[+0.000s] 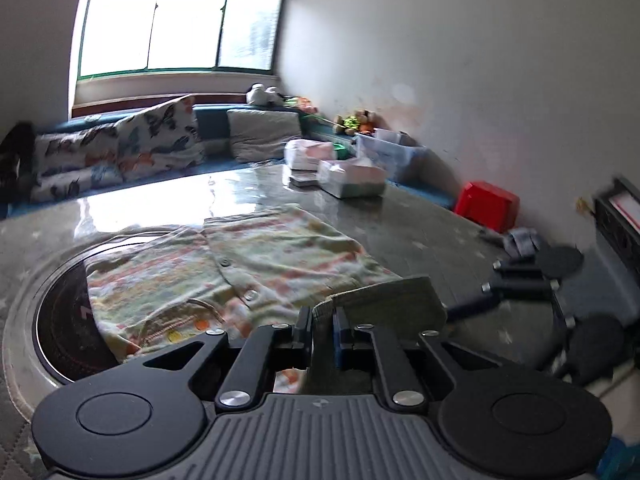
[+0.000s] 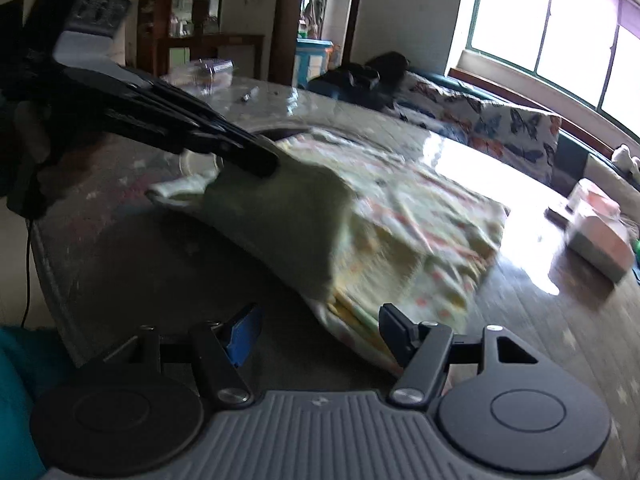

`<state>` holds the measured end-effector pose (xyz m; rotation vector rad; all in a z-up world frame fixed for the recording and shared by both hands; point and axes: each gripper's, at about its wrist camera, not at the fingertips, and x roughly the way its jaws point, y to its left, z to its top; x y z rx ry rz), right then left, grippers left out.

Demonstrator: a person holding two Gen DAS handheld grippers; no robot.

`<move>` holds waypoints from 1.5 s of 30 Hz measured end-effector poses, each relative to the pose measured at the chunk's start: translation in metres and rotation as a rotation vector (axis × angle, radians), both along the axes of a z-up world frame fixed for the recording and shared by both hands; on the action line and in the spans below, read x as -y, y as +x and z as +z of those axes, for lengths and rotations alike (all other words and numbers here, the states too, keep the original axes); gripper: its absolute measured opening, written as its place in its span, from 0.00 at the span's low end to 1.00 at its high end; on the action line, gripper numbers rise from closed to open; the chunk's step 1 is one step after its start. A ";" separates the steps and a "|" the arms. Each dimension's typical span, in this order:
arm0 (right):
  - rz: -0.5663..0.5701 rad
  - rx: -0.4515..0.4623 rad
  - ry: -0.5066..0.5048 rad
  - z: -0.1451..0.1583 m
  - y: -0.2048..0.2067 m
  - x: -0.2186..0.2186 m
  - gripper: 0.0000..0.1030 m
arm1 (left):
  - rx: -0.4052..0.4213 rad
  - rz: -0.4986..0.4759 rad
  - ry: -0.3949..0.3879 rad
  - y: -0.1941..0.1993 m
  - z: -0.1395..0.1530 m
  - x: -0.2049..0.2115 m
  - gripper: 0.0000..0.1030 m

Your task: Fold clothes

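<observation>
My left fingers [image 1: 323, 322] are clenched on a lifted edge of the pale yellow cotton garment [image 1: 256, 264] printed with small orange and green motifs and fastened with round buttons. The rest of it lies spread on the glossy grey stone worktop [image 1: 400, 216], partly over a round dark inset plate [image 1: 60, 320]. My right fingers [image 2: 320, 334] are spread wide apart, holding nothing, just beside the garment's near hem. No lettering is legible; the small white boxes [image 1: 352, 178] at the far side are too blurred to read.
</observation>
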<state>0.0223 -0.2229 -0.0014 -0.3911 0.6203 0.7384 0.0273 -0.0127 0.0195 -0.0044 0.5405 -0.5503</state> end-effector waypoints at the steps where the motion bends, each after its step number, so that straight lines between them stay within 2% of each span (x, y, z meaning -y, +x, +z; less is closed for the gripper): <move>1: 0.004 0.002 0.011 0.000 0.004 -0.004 0.60 | -0.007 0.003 -0.007 0.005 0.000 -0.002 0.11; 3: 0.010 -0.008 0.032 0.000 0.012 -0.011 0.56 | -0.019 0.012 -0.013 0.011 -0.001 -0.004 0.11; 4: 0.014 -0.018 0.042 0.000 0.017 -0.015 0.49 | -0.024 0.011 -0.018 0.012 -0.001 -0.006 0.11; 5: 0.016 -0.029 0.052 -0.001 0.022 -0.018 0.37 | -0.029 0.015 -0.022 0.012 -0.001 -0.008 0.11; 6: 0.008 -0.045 0.062 -0.001 0.028 -0.019 0.32 | -0.035 0.018 -0.023 0.011 -0.002 -0.010 0.11; 11: -0.024 -0.096 0.112 0.005 0.047 -0.021 0.21 | -0.052 0.048 -0.031 0.000 -0.003 -0.026 0.19; 12: -0.028 -0.098 0.120 0.007 0.048 -0.021 0.20 | -0.055 0.061 -0.032 -0.004 -0.004 -0.030 0.31; 13: -0.033 -0.096 0.126 0.009 0.049 -0.021 0.20 | -0.059 0.079 -0.029 -0.009 -0.004 -0.034 0.49; 15: -0.043 -0.093 0.138 0.012 0.052 -0.021 0.18 | -0.052 0.117 -0.017 -0.020 -0.005 -0.043 0.59; 17: -0.052 -0.090 0.150 0.016 0.054 -0.022 0.16 | -0.040 0.108 0.001 -0.031 -0.007 -0.047 0.59; 19: -0.062 -0.087 0.162 0.020 0.056 -0.022 0.16 | -0.017 0.093 0.053 -0.042 -0.010 -0.044 0.62; 23: -0.077 -0.078 0.180 0.026 0.059 -0.023 0.15 | 0.078 0.042 0.217 -0.059 -0.020 -0.026 0.64; 26: -0.085 -0.067 0.189 0.027 0.060 -0.023 0.15 | 0.130 0.050 0.296 -0.057 -0.027 -0.017 0.64; 27: -0.088 -0.067 0.193 0.027 0.060 -0.023 0.14 | 0.130 0.050 0.305 -0.054 -0.030 -0.018 0.63; 29: -0.095 -0.071 0.203 0.026 0.059 -0.021 0.13 | 0.127 0.050 0.320 -0.050 -0.034 -0.020 0.52; 30: -0.097 -0.072 0.207 0.025 0.058 -0.020 0.13 | 0.123 0.050 0.326 -0.048 -0.036 -0.021 0.38; 31: -0.098 -0.072 0.210 0.024 0.057 -0.019 0.12 | 0.116 0.050 0.322 -0.046 -0.037 -0.023 0.29; 34: -0.098 -0.070 0.225 0.022 0.052 -0.017 0.09 | 0.096 0.050 0.296 -0.044 -0.036 -0.031 0.11; 40: -0.076 -0.056 0.253 0.031 0.031 -0.006 0.09 | 0.100 0.047 0.226 -0.055 -0.021 -0.039 0.07; 45: -0.023 -0.067 0.265 0.050 -0.005 0.010 0.09 | 0.100 -0.003 0.197 -0.089 -0.002 -0.042 0.07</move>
